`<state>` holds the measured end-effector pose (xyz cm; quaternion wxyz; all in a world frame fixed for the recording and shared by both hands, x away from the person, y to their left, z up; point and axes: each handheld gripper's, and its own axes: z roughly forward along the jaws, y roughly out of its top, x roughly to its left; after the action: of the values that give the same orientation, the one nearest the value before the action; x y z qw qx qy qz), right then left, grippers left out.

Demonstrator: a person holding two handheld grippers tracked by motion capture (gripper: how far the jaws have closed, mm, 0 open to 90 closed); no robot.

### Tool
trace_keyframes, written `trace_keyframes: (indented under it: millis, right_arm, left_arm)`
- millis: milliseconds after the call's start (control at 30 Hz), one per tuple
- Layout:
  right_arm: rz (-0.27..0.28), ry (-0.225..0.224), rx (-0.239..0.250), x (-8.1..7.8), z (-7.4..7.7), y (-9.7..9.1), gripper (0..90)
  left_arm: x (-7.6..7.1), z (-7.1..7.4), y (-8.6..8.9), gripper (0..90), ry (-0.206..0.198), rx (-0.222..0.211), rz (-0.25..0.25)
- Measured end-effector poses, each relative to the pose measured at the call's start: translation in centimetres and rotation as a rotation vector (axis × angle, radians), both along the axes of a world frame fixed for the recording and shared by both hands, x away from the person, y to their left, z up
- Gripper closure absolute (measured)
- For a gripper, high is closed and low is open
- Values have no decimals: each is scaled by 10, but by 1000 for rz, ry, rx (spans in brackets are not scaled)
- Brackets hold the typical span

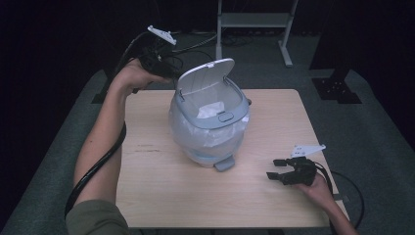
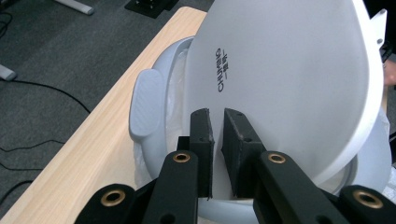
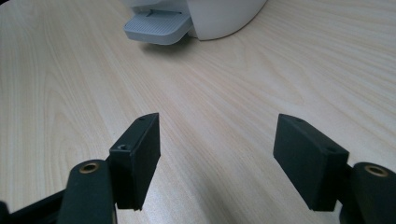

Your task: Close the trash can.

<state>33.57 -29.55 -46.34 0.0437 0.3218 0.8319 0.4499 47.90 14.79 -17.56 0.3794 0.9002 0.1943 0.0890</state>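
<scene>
Pedal bin (image 1: 210, 132), pale grey and lined with a translucent bag, stands at the table's (image 1: 274, 205) centre; its lid (image 2: 289, 79) is tipped up toward twelve o'clock so the mouth stays open. The left tongs (image 2: 217, 140) pinch the lid's rim at eleven o'clock. The right tongs (image 3: 217, 158) rest at four o'clock, spread wide and empty.

The pedal bin (image 1: 209, 117) with its raised lid (image 1: 205, 73) blocks the middle of the desk (image 1: 161, 196), its foot pedal (image 1: 224, 164) jutting toward the near edge, while bare wood lies open to either side, in front of it and ahead of the right gripper (image 1: 278, 170).
</scene>
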Motion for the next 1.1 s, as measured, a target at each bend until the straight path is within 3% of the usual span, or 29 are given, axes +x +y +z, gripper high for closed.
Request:
trace_keyframes:
  millis: [1100]
  right_arm:
    - [8, 6, -7, 1, -2, 4, 306]
  left_arm:
    - [-16, -3, -35, 761, -1, 42, -93]
